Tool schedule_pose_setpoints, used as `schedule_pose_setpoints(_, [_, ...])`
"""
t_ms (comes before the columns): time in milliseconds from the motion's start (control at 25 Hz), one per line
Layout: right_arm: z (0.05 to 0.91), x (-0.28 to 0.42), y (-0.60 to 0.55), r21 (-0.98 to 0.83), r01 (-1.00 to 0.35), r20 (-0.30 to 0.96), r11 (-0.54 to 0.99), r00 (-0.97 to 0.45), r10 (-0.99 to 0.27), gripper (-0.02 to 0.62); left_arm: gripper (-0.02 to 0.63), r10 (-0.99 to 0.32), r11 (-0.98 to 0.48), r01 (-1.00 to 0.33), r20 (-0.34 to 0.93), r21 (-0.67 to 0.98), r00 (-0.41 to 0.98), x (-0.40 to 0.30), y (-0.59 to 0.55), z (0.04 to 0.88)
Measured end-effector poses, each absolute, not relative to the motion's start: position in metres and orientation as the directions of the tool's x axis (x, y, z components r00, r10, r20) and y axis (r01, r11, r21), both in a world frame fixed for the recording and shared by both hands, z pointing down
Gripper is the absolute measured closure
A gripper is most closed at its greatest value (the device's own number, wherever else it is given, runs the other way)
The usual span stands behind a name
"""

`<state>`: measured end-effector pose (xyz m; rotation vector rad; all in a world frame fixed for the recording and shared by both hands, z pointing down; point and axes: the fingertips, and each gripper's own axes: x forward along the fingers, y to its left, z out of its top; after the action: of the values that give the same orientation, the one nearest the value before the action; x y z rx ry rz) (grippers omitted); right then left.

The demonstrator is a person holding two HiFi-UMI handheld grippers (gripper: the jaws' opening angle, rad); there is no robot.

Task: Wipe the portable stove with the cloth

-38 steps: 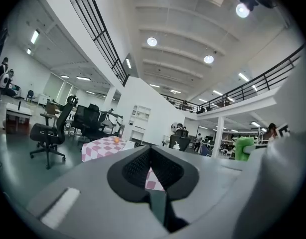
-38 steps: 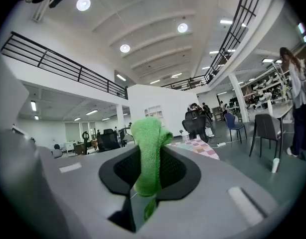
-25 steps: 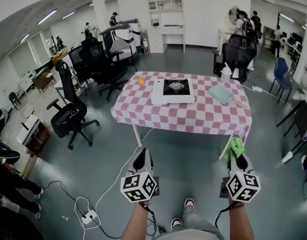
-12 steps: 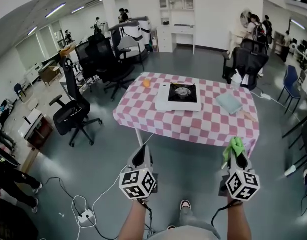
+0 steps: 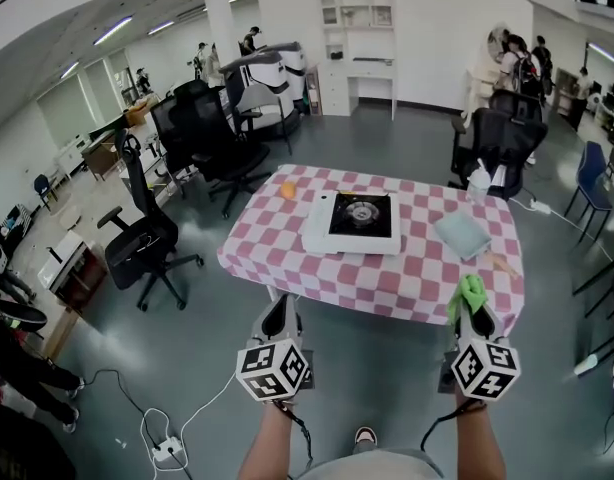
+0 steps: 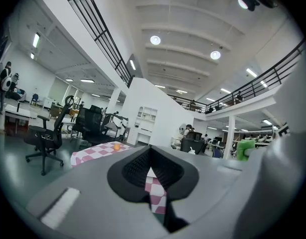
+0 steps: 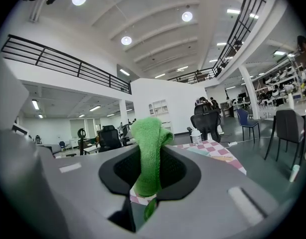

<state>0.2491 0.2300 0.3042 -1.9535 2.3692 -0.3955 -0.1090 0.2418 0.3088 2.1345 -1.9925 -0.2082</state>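
The portable stove [image 5: 353, 222], white with a black burner top, sits in the middle of the table with the pink-and-white checked cover [image 5: 287, 258], some way ahead of both grippers. My right gripper [image 5: 471, 306] is held above the floor near the table's front right corner, shut on a green cloth [image 5: 470, 292]. In the right gripper view the cloth [image 7: 149, 133] stands up between the jaws of the right gripper [image 7: 148, 156]. My left gripper [image 5: 278, 316] is shut and holds nothing, short of the table's front edge. In its own view the left gripper [image 6: 151, 151] points at the table [image 6: 95, 152].
An orange [image 5: 286, 190], a pale teal pad [image 5: 462, 234] and a bottle [image 5: 479, 180] are also on the table. Black office chairs [image 5: 142, 238] stand to the left and one [image 5: 507, 133] behind the table at right. A power strip with cables [image 5: 167, 450] lies on the floor at left.
The table and stove have come nearer and look larger in the head view. Both grippers keep the same pose, the right still shut on the cloth.
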Motion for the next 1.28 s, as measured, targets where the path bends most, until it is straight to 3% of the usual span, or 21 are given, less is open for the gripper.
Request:
schedule_pose_setpoints(720, [0.337,0.254,0.098,-0.264,-0.946,0.184,0.188,-0.241,-0.953,0.517,0.606,-0.995,-0.012,-0.971,0.095,0.240,0.035,-0.109,0.125,0.329])
schedule_pose_setpoints(1280, [0.326,0.217,-0.040,-0.243,-0.957,0.191,0.157,-0.206,-0.960,0.517,0.606,-0.991,-0.079,-0.966,0.085,0.245,0.103,-0.138,-0.037,0.321])
